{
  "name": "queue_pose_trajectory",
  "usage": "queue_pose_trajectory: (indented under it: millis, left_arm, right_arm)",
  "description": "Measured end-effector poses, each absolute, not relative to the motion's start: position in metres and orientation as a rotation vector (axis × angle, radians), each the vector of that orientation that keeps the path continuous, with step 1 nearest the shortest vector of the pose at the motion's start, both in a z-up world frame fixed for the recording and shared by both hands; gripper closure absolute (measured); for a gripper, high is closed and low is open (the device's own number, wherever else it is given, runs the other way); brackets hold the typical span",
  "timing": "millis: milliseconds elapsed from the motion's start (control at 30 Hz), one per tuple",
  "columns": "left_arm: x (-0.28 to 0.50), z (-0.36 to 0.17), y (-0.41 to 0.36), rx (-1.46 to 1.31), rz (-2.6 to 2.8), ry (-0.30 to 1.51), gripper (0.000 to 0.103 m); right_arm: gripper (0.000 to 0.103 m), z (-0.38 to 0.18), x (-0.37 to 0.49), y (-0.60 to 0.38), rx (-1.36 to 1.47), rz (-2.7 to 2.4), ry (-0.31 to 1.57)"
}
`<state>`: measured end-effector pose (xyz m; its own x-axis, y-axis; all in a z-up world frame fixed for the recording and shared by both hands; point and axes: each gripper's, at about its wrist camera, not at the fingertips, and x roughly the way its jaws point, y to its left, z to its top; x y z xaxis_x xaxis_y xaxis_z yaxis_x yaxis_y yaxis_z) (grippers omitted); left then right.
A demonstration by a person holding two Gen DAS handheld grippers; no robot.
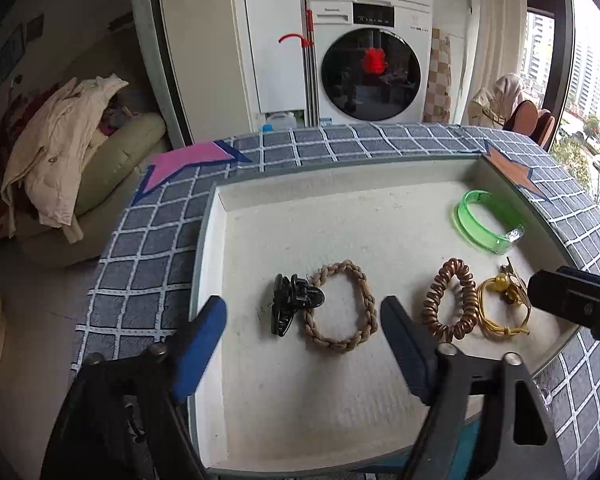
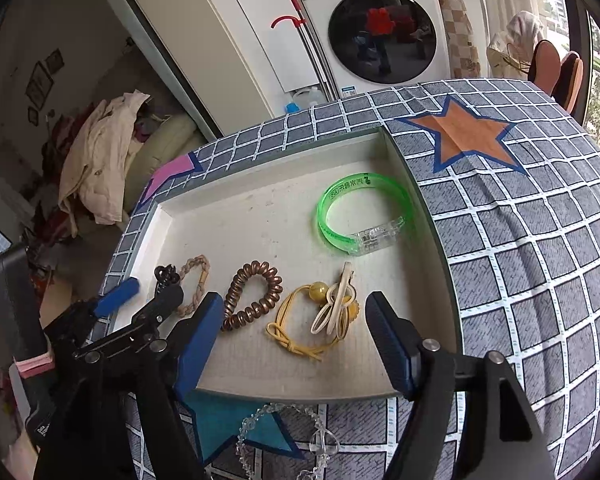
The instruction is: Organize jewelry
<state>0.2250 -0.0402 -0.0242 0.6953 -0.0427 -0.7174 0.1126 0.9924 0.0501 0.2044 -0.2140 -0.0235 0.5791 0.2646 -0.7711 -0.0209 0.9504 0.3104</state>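
Note:
A shallow white tray (image 1: 260, 400) (image 2: 260, 216) sits on a checked tablecloth. In it lie a black claw clip (image 1: 294, 304), a braided tan bracelet (image 1: 342, 306), a copper coil hair tie (image 1: 452, 300) (image 2: 252, 296), a yellow cord bracelet with a bead and cream clip (image 2: 320, 316) (image 1: 500, 308), and a green plastic bangle (image 1: 486, 222) (image 2: 364, 212). My left gripper (image 1: 304, 324) is open and empty, just before the clip and braid. My right gripper (image 2: 296, 328) is open and empty, astride the yellow bracelet. A clear bead bracelet (image 2: 284, 436) lies outside the tray's near edge.
Star patches mark the cloth: pink (image 1: 184, 164), orange (image 2: 466, 132), teal (image 2: 228, 424). A washing machine (image 1: 370, 60) stands behind the table, a sofa with clothes (image 1: 60, 152) at left, chairs (image 2: 556, 68) at right.

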Motion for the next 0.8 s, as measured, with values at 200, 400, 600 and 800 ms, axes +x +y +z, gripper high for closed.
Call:
queue_pose_trajectory:
  millis: [200, 400, 600, 800]
  left_arm:
    - [0.221, -0.013, -0.040, 0.092, -0.099, 0.783, 0.006]
    - [0.209, -0.004, -0.033, 0.080, -0.094, 0.768, 0.000]
    - [0.180, 0.000, -0.025, 0.098, -0.114, 0.757, 0.000]
    - [0.142, -0.007, -0.013, 0.093, -0.119, 0.753, 0.000]
  right_arm:
    - [0.026, -0.015, 0.191, -0.213, 0.254, 0.169, 0.931]
    - [0.019, -0.007, 0.171, -0.215, 0.230, 0.168, 0.912]
    - [0.017, -0.005, 0.145, -0.213, 0.213, 0.188, 0.930]
    - [0.017, -0.016, 0.123, -0.213, 0.217, 0.188, 0.983]
